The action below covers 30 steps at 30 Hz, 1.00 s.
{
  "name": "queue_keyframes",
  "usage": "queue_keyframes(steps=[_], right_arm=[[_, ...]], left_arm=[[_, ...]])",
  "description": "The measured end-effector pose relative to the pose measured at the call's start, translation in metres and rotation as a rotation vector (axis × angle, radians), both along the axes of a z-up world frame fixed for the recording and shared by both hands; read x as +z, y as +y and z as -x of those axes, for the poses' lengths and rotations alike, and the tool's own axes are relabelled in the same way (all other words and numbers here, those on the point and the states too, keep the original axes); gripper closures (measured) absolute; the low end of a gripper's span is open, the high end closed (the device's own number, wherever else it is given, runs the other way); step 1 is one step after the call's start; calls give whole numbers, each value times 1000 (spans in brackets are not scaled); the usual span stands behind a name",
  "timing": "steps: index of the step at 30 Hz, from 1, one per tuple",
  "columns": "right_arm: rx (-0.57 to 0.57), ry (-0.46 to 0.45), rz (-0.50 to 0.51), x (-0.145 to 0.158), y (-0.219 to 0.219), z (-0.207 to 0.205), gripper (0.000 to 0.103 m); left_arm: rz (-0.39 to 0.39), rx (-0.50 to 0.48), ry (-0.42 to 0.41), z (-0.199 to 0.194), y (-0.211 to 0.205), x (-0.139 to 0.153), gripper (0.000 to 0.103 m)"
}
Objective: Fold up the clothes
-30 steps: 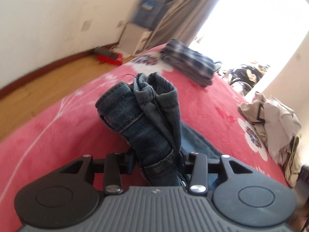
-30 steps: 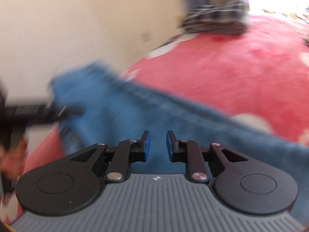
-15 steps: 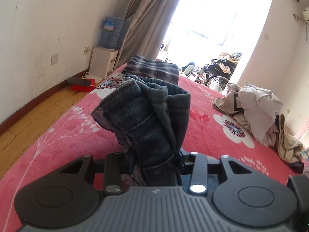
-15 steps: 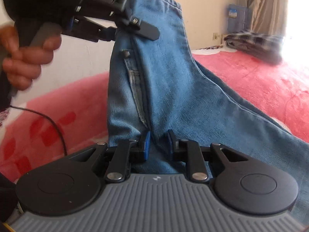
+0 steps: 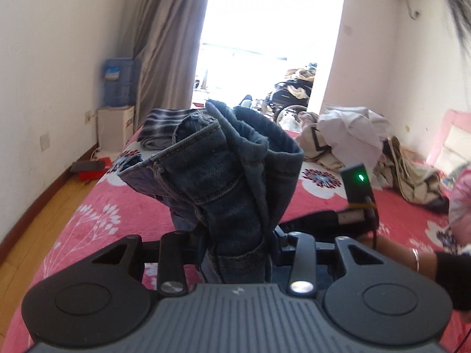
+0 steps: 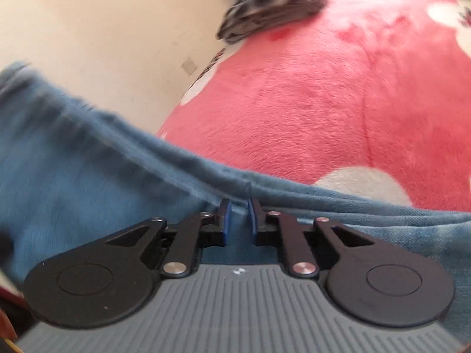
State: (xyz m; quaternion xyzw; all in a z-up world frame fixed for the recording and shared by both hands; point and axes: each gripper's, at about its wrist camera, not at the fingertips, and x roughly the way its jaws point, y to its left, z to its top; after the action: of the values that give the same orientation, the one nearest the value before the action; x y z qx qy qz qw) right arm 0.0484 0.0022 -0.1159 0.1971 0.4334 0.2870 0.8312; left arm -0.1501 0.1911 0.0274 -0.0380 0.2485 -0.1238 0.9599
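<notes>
Blue jeans (image 5: 223, 176) stand bunched upright between the fingers of my left gripper (image 5: 235, 235), which is shut on the thick waistband end above the red blanket (image 5: 88, 220). In the right wrist view the lighter leg of the jeans (image 6: 88, 191) stretches across the frame, blurred on the left. My right gripper (image 6: 238, 214) is closing, with a folded edge of the denim pinched between its blue pads (image 6: 225, 217). The right gripper's body with a green light (image 5: 357, 182) and the person's hand (image 5: 412, 259) show at the right of the left wrist view.
A folded plaid garment (image 5: 162, 129) lies at the bed's far end. A heap of pale clothes (image 5: 353, 135) sits at the far right. A water dispenser (image 5: 117, 88) stands by the wall beside wooden floor (image 5: 44, 206). A pink headboard (image 5: 453, 138) is at the right.
The left gripper rose and rolled level, keeping the jeans. The right gripper moved from the hanging jeans near the left gripper down to the leg's edge, and its jaws narrowed on it.
</notes>
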Motion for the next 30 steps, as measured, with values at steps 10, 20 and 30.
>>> queue_keyframes(steps=[10, 20, 30], right_arm=[[62, -44, 16, 13, 1, 37, 88], [-24, 51, -214, 24, -41, 40, 90], [-350, 460, -558, -36, -154, 75, 89]], left_arm=[[-23, -40, -7, 4, -17, -2, 62], [-110, -156, -24, 7, -53, -15, 61], [-468, -547, 37, 17, -136, -72, 42]])
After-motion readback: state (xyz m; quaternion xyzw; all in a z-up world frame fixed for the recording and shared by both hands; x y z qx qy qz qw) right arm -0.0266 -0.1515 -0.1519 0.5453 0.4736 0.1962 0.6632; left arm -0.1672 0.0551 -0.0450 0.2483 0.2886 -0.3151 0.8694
